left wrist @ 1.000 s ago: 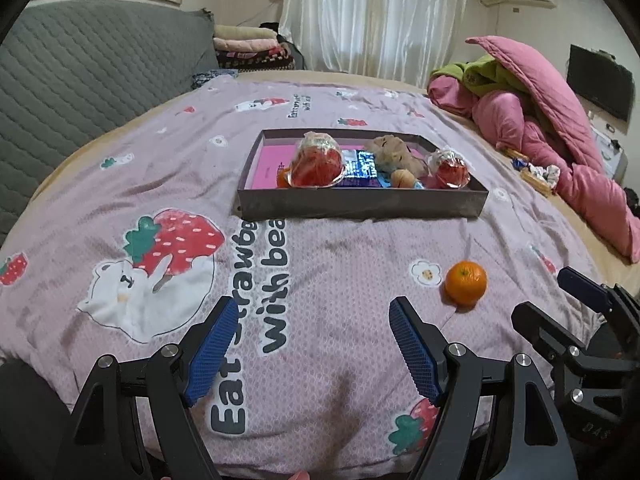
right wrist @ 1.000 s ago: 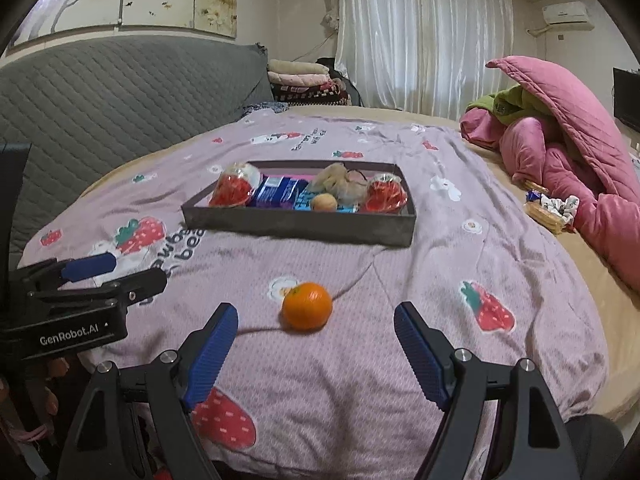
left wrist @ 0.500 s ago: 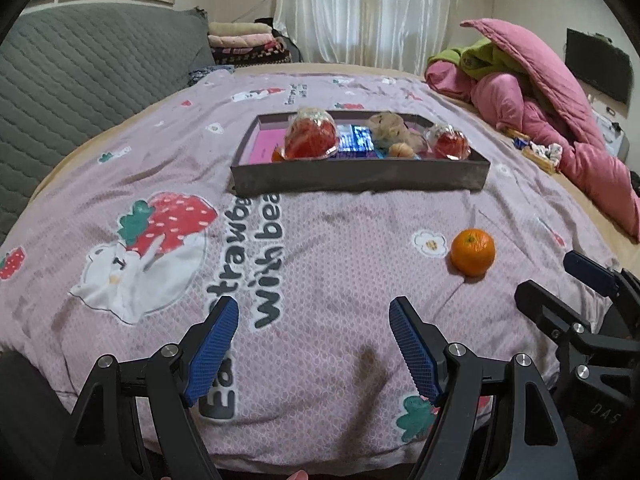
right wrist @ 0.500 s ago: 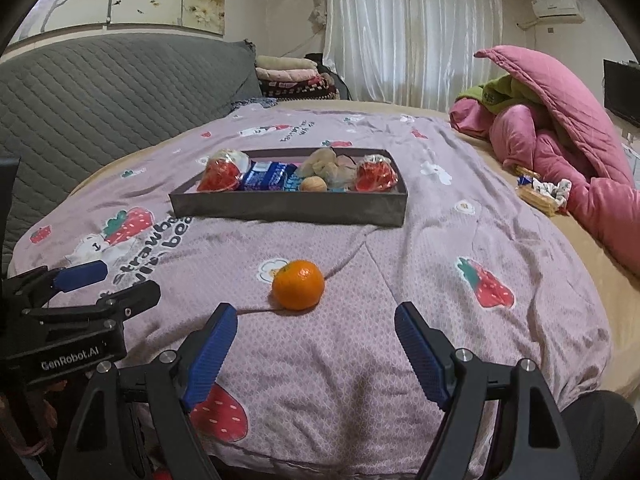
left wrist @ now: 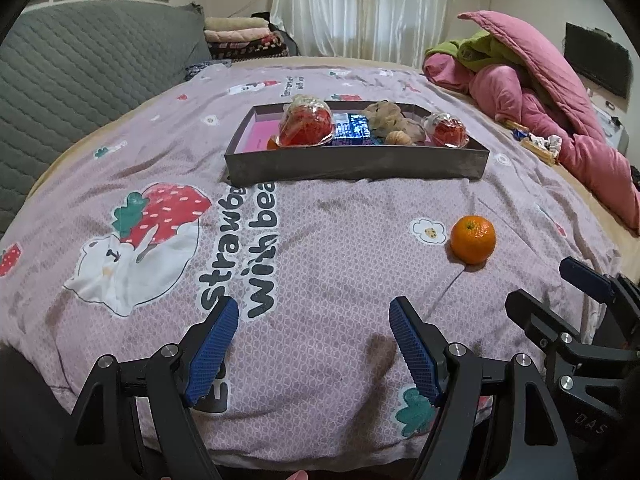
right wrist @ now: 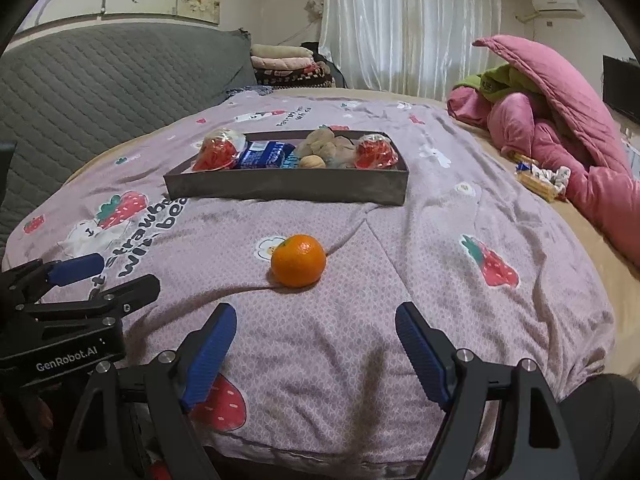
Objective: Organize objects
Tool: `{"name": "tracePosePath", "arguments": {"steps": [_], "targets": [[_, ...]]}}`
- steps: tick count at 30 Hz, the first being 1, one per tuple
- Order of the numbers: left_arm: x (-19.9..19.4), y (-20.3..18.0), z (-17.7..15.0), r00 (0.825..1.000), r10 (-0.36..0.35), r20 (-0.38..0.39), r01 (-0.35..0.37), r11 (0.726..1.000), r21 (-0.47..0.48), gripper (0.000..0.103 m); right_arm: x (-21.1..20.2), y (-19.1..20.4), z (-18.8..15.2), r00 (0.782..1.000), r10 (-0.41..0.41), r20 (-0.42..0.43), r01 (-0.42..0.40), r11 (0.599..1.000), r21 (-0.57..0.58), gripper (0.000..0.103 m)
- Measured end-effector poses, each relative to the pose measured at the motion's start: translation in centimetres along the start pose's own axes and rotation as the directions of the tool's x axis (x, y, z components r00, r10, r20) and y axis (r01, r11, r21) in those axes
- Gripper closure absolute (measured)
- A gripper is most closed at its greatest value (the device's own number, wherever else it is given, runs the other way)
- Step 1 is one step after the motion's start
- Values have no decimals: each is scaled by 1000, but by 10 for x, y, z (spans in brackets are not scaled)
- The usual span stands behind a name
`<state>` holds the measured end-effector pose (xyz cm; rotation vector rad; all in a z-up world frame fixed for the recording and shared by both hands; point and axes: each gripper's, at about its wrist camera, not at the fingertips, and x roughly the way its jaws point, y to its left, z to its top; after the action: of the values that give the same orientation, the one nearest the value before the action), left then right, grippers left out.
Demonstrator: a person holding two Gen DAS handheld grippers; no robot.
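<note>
Pink strawberry-print bedspread covers the bed, both grippers hovering over its near edge. Nearest, the left gripper stands with jaws wide apart and nothing between them; the right gripper is likewise spread and empty. Just beyond the right gripper's fingertips lies a mandarin, apart from both pads, resting on the cloth beside a flower print. Farther on sits a shallow grey tray holding two clear bags of red fruit, a blue packet, a walnut and a brownish lump. Only the left view shows the tray's bare pink floor and a small orange piece tucked at the left bag's foot; the right view hides these behind the tray wall. Beyond, pink quilts are heaped at the right, a grey quilted headboard stands at the left, folded blankets and white curtains behind.
</note>
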<state>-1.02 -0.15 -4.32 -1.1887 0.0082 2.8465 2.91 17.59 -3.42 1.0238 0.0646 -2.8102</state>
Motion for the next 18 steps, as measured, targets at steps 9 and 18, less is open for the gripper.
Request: {"name": "tracePosePath", "arguments": {"steps": [9, 18], "targets": [[1, -3, -1, 1000, -2, -4, 2, 1000, 5, 24, 4, 6, -4, 1000, 7, -17, -7, 1000, -30, 22], [2, -1, 0, 1000, -6, -6, 6, 1000, -3, 24, 6, 7, -4, 1000, 10, -25, -11, 999, -34, 22]]}}
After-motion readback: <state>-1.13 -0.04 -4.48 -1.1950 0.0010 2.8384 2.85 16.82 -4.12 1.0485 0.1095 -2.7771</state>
